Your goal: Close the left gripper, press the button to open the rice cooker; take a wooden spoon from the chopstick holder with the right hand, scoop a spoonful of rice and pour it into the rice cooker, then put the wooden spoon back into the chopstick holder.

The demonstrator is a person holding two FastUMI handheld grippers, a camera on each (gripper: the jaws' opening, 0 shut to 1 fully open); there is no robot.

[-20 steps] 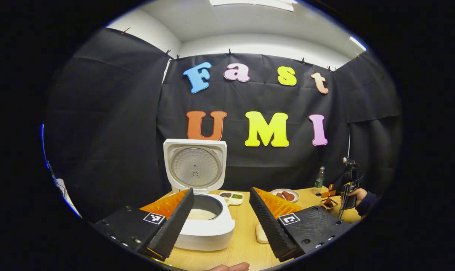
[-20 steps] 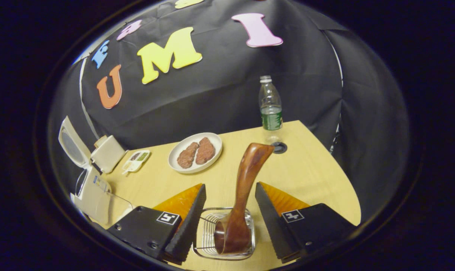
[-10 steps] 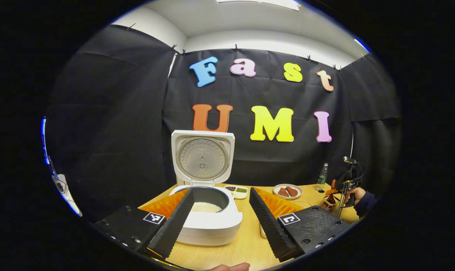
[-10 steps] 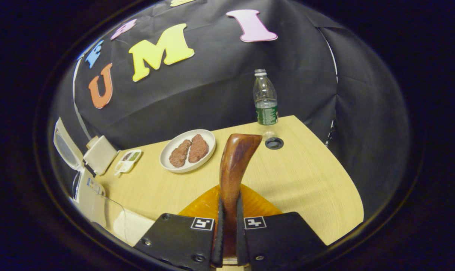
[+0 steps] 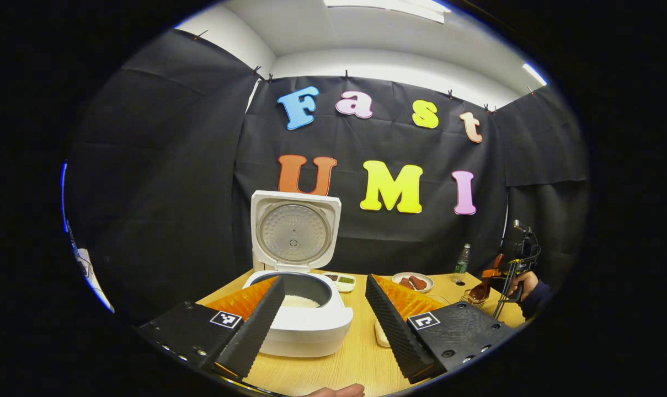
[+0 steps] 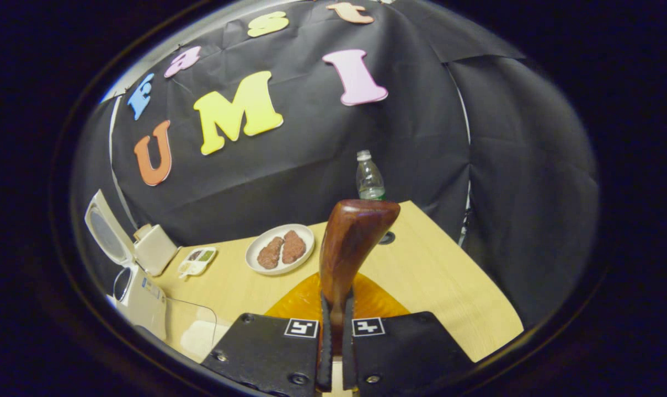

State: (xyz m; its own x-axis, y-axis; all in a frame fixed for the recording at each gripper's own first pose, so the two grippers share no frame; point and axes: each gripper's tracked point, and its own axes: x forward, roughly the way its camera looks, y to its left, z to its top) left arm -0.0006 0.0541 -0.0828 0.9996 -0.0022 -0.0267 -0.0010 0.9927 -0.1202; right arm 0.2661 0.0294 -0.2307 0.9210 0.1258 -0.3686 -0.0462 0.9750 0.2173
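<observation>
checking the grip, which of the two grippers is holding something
The right gripper: its jaws are clamped on the wooden spoon. The left gripper is open and empty.

Left gripper (image 5: 323,320): jaws spread wide, fingers pointing toward 12 o'clock, nothing between them. Right gripper (image 6: 335,353): jaws clamped on wooden spoon (image 6: 348,242) handle, which rises toward 12–1 o'clock; hand (image 5: 518,284) grips it at 3 o'clock in left gripper view.

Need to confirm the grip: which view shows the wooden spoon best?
The right gripper view: the wooden spoon stands close, its handle clamped between the right gripper fingers. The left gripper view shows the spoon small and far off at the table's right.
</observation>
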